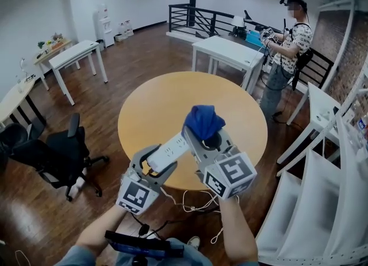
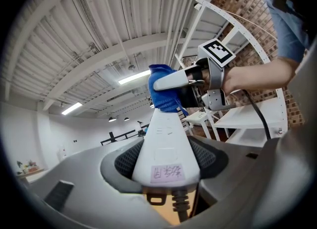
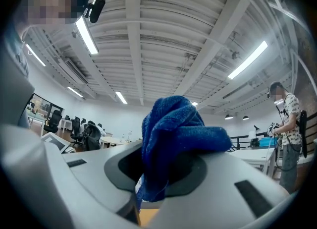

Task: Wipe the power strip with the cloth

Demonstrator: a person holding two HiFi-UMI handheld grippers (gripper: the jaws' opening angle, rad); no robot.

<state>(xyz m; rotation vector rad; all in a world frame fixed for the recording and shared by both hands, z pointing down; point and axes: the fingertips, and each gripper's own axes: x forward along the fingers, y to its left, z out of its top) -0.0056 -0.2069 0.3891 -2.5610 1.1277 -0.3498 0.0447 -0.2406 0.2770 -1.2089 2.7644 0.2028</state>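
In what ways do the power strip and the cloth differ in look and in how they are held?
The power strip is white, long and rigid; the cloth is blue, soft and bunched. The left gripper clamps the power strip, the right gripper the cloth. The power strip has a pink label and a cord; the cloth is plain. Both are held above the round table and touch each other.

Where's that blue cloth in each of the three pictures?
Head view: cloth at centre, above the round table.
Left gripper view: cloth upper centre, at the power strip's far end.
Right gripper view: cloth dead centre, between the jaws.
Shared landmark: the right gripper clamped on it.
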